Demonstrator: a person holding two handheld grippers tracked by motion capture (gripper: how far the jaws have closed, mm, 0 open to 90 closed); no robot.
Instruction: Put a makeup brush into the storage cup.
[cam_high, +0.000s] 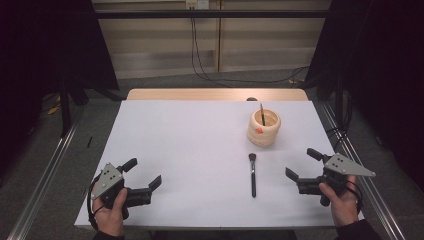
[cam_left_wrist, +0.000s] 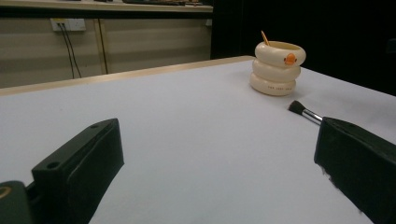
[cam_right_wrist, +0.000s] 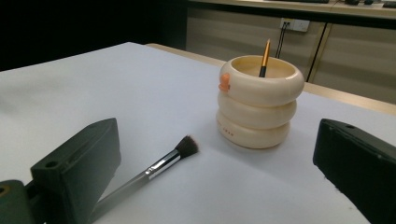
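Both grippers sit low at the near edge of the table (cam_high: 165, 130), each held in a hand and each with its jaws spread wide on nothing. On the near left, the left gripper (cam_high: 146, 176) points toward the middle of the white surface; the right gripper (cam_high: 303, 164) sits at the near right, close to the table's right edge, and points inward.

Between them, nearer the right one, a makeup brush (cam_high: 253, 174) lies flat on the table, bristles toward the far side and handle toward the near edge. In the right gripper view the brush (cam_right_wrist: 161, 164) runs out past the left-hand jaw, untouched — its bristle head stops short of the holder.

A cream holder (cam_high: 264, 128) made of stacked rings stands upright beyond the brush, toward the far right part of the table, with a small orange bit on its side. One slim brush (cam_right_wrist: 264, 58) already leans inside it.

From the left gripper to the brush and holder the white surface is bare — a wide open stretch across the left and middle of the table.
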